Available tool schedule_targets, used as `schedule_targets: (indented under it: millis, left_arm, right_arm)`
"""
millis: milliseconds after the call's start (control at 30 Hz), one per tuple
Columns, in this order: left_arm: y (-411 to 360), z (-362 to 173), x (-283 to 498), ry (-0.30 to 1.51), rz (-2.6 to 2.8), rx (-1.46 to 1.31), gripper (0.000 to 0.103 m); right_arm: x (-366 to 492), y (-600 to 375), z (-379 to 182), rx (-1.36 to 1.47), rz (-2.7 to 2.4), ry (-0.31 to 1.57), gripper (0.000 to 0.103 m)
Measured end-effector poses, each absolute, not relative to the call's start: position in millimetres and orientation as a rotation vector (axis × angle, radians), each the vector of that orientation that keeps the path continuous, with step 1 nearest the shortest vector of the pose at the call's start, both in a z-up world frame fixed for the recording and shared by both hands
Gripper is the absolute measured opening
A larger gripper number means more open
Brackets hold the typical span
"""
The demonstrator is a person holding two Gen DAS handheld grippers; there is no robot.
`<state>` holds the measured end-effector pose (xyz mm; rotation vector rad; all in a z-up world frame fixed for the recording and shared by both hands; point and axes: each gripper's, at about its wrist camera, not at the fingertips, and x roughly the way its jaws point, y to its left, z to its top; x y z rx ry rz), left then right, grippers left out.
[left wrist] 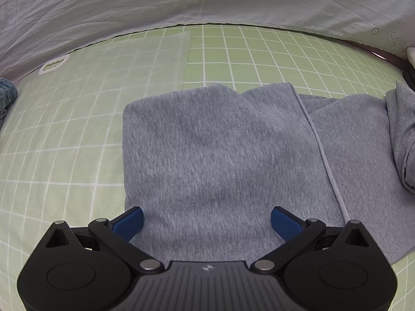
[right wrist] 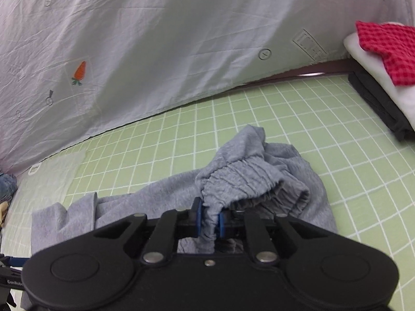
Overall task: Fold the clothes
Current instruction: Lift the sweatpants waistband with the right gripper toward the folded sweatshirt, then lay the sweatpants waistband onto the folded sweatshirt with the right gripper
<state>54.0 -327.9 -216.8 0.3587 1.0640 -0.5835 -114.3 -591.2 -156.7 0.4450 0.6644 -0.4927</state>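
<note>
Grey jersey trousers [left wrist: 212, 150] lie folded flat on a green checked sheet [left wrist: 233, 51], with a grey drawstring [left wrist: 321, 150] running across them. My left gripper [left wrist: 207, 220] is open and empty, low over the near edge of the folded cloth. In the right wrist view my right gripper [right wrist: 210, 220] is shut on the elastic waistband [right wrist: 243, 181] of the grey trousers and holds that end lifted and bunched above the sheet [right wrist: 311, 129]. The rest of the cloth [right wrist: 77, 220] trails left.
A pale printed sheet [right wrist: 155, 51] hangs as a wall behind the bed. A stack of folded clothes with a red checked piece [right wrist: 384, 49] on top sits at the far right. Blue denim [left wrist: 6, 90] lies at the left edge.
</note>
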Motion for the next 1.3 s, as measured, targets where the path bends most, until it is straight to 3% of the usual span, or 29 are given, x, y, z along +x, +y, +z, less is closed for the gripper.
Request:
schedule_targets:
  millis: [133,233,267,500,733,900,933,1000,1067,1233,1300]
  left_arm:
    - [-318,-208,52,1.039,-0.554,0.354,0.103]
    - [-312,-209,54,1.049,-0.536,0.342,0.103]
    - [-310,-210,55,1.057,-0.527,0.339,0.103]
    - [-305,-219,61,1.099,-0.485,0.321,0.103]
    - [-305,-232,66,1.155,-0.472,0.298,0.103]
    - [-304,-233,66,1.151,-0.478,0.295,0.103]
    - [-304,-233,66,1.149,-0.479,0.296,0.103]
    - [-304,-233,65,1.145,-0.481,0.296,0.103]
    - [-304,-233,65,1.143,-0.482,0.296,0.103]
    - [-304,-232,65,1.138,-0.482,0.295,0.103]
    - [-304,-232,65,1.136,-0.482,0.295,0.103]
  right_arm:
    - [-90,-565,-146,0.353,-0.369,0.673,0.016]
    - [-72,-543,-149,0.297,-0.300,0.704,0.043]
    - [-71,-539,-149,0.312,-0.281,0.698,0.046]
    - [-108,-560,-147,0.468,-0.476,0.608,0.049]
    - [-145,-613,-180,0.627,-0.818,0.680,0.049]
    - [-144,-622,-196,0.715,-0.795,0.680,0.056]
    - [-141,-622,-197,0.712,-0.785,0.683,0.055]
    - [-131,-623,-195,0.687,-0.761,0.680,0.040]
    - [-120,-625,-190,0.680,-0.709,0.677,0.009]
    - [-72,-609,-164,0.537,-0.553,0.684,0.009]
    - [-52,-599,-159,0.477,-0.463,0.711,0.013]
